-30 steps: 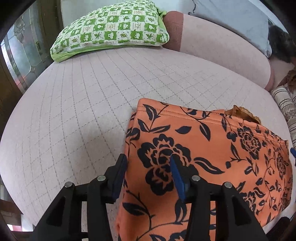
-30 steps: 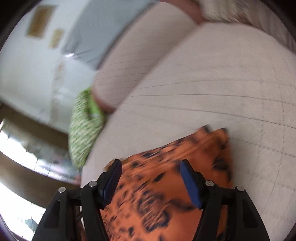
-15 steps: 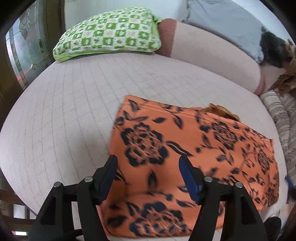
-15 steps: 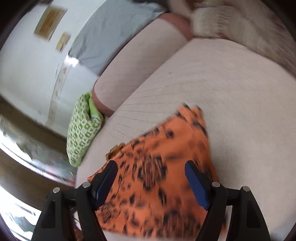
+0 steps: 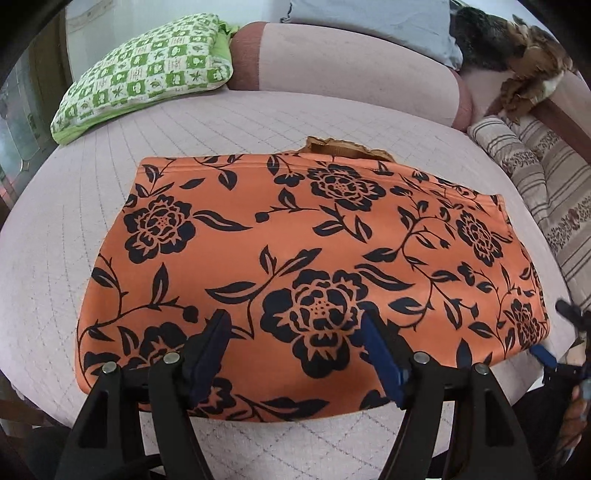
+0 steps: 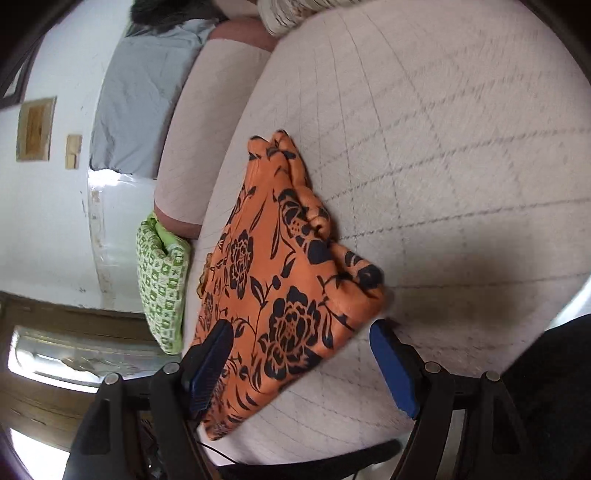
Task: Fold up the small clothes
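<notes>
A folded orange garment with black flowers (image 5: 303, 240) lies flat on the pale quilted sofa seat (image 5: 74, 229). A brown inner edge (image 5: 343, 147) sticks out at its far side. My left gripper (image 5: 295, 343) is open and empty, held above the garment's near edge. My right gripper (image 6: 301, 350) is open and empty, over the garment's (image 6: 273, 266) near right corner. The right gripper's blue tip also shows at the right edge of the left wrist view (image 5: 543, 354).
A green checked pillow (image 5: 147, 74) lies at the far left of the seat. A pink bolster (image 5: 354, 70) and a grey cushion (image 5: 369, 26) stand behind. A striped cushion (image 5: 535, 177) and a brown furry throw (image 5: 524, 62) are at the right.
Both grippers have pulled back from the garment and opened wider. The garment now lies flat and still, and more of it shows in both views.
</notes>
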Motion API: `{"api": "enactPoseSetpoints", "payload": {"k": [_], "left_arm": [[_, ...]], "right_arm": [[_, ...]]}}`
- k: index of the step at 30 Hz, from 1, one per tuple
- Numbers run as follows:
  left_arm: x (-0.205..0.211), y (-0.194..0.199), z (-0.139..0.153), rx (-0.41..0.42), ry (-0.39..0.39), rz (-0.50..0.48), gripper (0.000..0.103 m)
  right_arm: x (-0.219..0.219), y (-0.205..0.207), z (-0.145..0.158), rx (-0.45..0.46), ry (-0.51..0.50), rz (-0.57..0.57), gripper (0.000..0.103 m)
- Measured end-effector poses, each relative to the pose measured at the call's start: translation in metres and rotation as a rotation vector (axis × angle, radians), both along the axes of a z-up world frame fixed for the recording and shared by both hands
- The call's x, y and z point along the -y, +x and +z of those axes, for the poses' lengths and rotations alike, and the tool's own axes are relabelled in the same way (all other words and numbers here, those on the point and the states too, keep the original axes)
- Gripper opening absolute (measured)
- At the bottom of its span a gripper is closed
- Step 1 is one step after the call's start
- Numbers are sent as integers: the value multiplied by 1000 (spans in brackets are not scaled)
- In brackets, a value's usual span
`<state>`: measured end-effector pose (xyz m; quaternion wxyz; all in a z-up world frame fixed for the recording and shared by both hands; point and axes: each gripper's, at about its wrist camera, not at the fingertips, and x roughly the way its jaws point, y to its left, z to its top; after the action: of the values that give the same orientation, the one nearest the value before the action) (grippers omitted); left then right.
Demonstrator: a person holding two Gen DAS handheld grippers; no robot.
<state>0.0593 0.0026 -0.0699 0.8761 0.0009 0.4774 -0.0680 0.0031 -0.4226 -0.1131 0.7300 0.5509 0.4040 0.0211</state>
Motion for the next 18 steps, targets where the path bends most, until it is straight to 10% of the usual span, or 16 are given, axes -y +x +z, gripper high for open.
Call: {"api": "enactPoseSetpoints", "payload": {"k": [18], "left_arm": [[-1,15,-8,-3,30,57,73]], "right_arm": [[3,23,10,28,-38,-34,79]]}}
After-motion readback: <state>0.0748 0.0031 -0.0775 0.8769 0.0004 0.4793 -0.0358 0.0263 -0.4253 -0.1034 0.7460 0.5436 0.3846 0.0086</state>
